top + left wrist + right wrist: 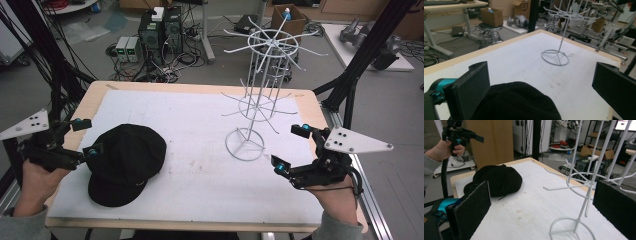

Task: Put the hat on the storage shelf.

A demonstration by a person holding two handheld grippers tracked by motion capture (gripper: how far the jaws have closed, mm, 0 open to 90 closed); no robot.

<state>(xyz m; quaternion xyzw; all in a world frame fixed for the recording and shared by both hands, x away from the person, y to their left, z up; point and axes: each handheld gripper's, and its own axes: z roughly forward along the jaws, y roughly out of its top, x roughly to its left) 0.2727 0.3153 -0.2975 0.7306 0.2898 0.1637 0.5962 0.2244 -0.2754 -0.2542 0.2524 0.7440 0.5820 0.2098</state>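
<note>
Black cap at eight o'clock on surface, soft, light, probably floppy; best pinched at brim edge. Left tongs spread wide just beside it, right tongs released near white wire rack

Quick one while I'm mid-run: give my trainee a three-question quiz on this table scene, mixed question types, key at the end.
1. True or false: the left gripper is shut on the cap.
2. Which gripper is nearer the wire rack? A) left B) right
3. Fill in: the cap lies on the white ____ covering the table.

Key: 1. False: its jaws stand open at the cap's edge, holding nothing. 2. B. 3. Mat.
</note>
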